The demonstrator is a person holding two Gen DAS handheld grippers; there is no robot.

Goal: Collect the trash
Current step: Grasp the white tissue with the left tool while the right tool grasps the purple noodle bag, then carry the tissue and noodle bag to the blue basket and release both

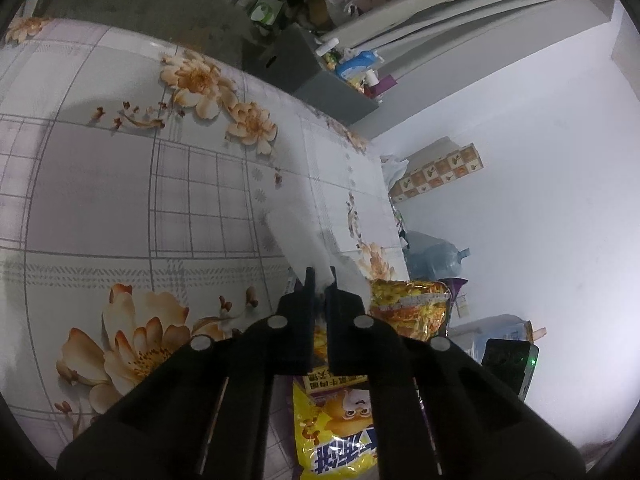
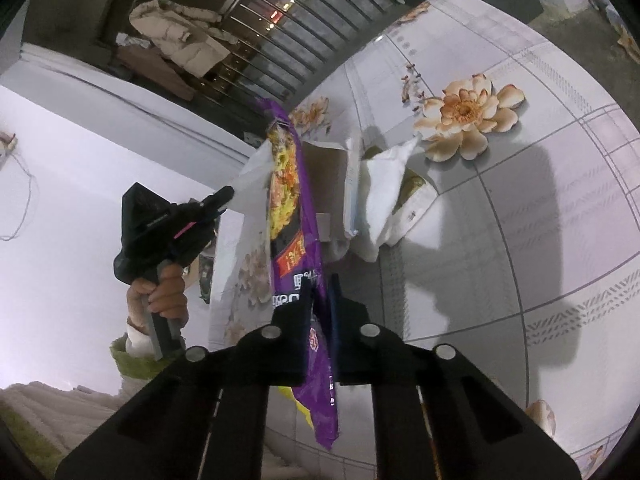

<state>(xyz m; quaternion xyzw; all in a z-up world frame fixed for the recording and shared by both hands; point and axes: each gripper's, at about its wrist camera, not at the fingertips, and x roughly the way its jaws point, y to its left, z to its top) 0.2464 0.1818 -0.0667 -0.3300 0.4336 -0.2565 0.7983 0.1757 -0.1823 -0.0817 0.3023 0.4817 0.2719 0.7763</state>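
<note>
Left claw: the left claw (image 1: 320,278) is pinched tight on a white paper tissue (image 1: 298,240). The tissue sticks up and away from the tips, above the worktop.

Left claw, seen from the other side: the left claw (image 2: 229,192) holds the corner of the white tissue (image 2: 250,184), just left of the purple bag. A hand (image 2: 162,292) grips its handle.

Right claw: the right claw (image 2: 320,280) is pinched tight on a purple noodle bag (image 2: 298,216). The bag runs up from the tips and also hangs down below them.

Purple noodle bag: in the left view it shows as a yellow and purple bag (image 1: 408,308), just right of the left claw.

Yellow snack bag: a yellow snack bag (image 1: 340,432) with a cartoon face hangs under the left claw.

Worktop: the worktop (image 1: 120,184) has a cloth with big orange flowers and grey squares.

Other trash: right of the purple bag lie an open cardboard box (image 2: 324,184) and a crumpled white tissue (image 2: 384,192), touching each other on the worktop (image 2: 520,220).

Water jug: a blue water jug (image 1: 436,256) stands past the worktop edge, above the noodle bag in the left view.
</note>
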